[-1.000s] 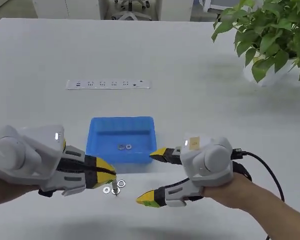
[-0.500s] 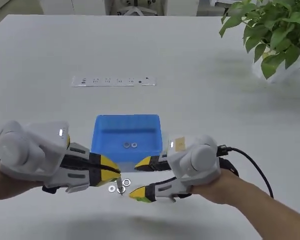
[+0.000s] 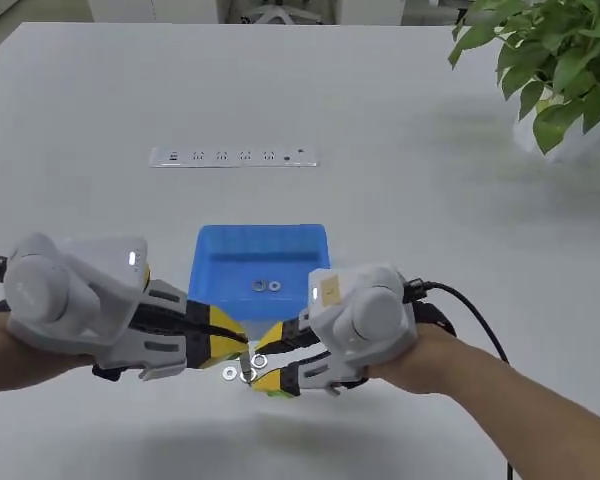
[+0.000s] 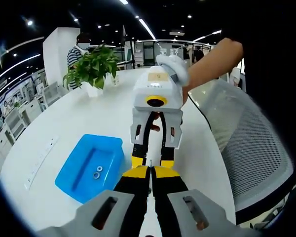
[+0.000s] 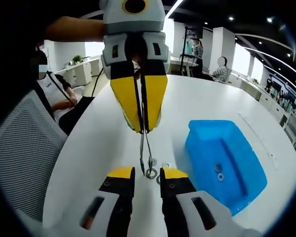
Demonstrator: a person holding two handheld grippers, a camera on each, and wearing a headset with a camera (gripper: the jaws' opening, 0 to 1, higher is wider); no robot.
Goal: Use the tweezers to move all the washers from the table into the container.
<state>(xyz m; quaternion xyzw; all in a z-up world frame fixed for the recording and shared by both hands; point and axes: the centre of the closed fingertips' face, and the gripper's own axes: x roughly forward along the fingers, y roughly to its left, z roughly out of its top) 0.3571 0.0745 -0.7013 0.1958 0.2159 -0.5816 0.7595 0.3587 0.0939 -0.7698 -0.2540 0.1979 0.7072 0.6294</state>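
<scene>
Left gripper (image 4: 150, 173) clamps the tweezers (image 5: 144, 140), tips on a washer (image 5: 151, 173) on the table (image 3: 430, 200) near the blue container (image 3: 212, 262); right gripper (image 5: 147, 172), jaws parted, flanks the tips, probably to squeeze them.

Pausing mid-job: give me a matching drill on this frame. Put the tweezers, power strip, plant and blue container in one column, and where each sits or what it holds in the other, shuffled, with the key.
Column 1
1. tweezers
2. power strip
3. potted plant
4. blue container

Column 2
A. holds two washers
B. stands at the far right of the table
C. clamped in the left gripper
D. lies flat beyond the container

Pairs: 1-C, 2-D, 3-B, 4-A
</scene>
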